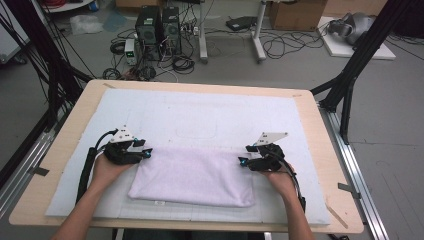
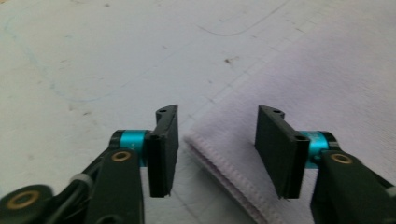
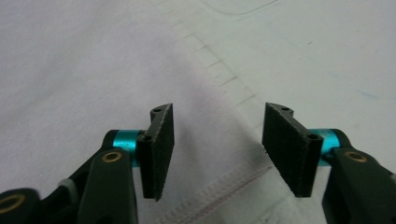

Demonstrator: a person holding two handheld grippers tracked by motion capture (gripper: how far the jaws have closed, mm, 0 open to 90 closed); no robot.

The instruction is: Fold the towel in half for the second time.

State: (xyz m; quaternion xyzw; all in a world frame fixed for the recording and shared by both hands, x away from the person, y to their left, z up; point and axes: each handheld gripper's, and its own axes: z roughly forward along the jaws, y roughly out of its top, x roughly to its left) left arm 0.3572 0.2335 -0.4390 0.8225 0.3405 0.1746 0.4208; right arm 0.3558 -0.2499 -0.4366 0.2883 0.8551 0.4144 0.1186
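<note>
Folded pale-lilac terry towel [image 1: 195,176] lies flat on white padded mat [image 1: 210,112] over wooden counter [image 1: 70,137]. Left gripper [image 2: 217,140] & right gripper [image 3: 217,142]: jaws spread, straddling far corners, nothing pinched. Risk: closing too high grabs top layer only, so fold peels apart.

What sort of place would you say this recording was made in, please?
Most likely a lab or workshop rigged for recording handling work. Computer towers stand on the floor among loose cables, black frame struts flank the table, and a folded towel lies between the left gripper and right gripper.
</note>
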